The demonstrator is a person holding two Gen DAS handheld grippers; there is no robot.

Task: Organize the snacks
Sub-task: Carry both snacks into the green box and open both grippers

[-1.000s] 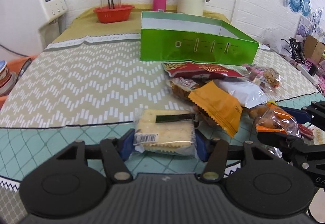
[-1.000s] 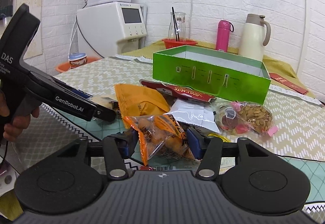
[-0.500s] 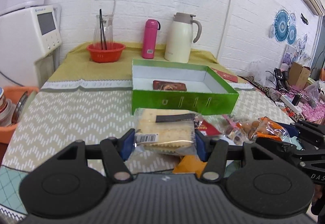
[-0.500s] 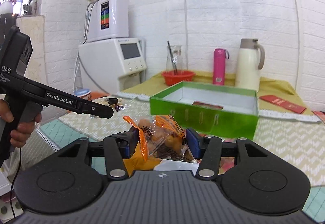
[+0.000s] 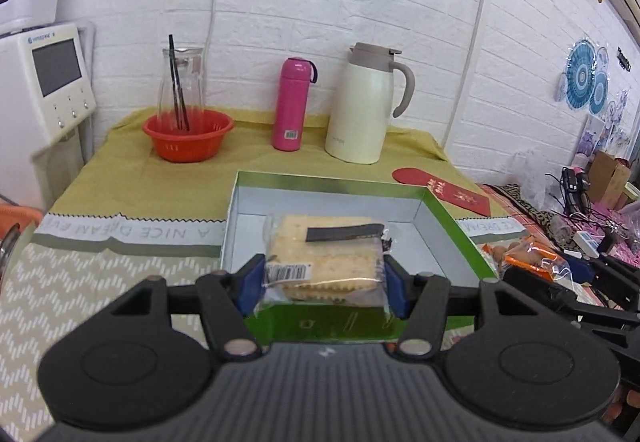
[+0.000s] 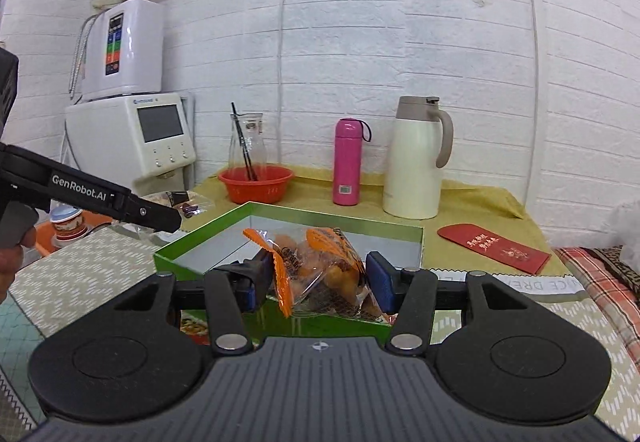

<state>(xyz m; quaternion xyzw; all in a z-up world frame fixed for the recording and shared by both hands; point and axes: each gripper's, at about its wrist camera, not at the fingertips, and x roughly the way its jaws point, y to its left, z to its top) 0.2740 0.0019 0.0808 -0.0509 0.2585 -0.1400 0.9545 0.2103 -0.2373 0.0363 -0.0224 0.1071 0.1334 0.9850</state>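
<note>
My left gripper (image 5: 323,278) is clamped on a clear-wrapped cracker pack (image 5: 324,258), the blue pads pressing its two short ends. The pack's long axis runs straight across from pad to pad, crosswise to the line the gripper points along; it lies flat, broad face up, with the barcode label by the left pad and a dark strip on top slanting toward the right pad. It hangs in the air just over the near wall of the green box (image 5: 452,217), whose white inside opens directly ahead of and below the fingers.

My right gripper (image 6: 316,280) is clamped on an orange snack bag (image 6: 320,270), a clear pouch with orange print and lumpy golden pieces inside. The bag stands more or less upright between the pads, its crimped orange edge by the left pad running top to bottom and tilted a little outward at the top; it bulges toward the box. It too is held above the box's near corner, clear of the tabletop (image 6: 80,274).

Beyond the box sit an orange bowl (image 5: 188,135), a pink bottle (image 5: 294,103) and a cream jug (image 5: 366,103); a red envelope (image 6: 494,248) lies off to the right.
</note>
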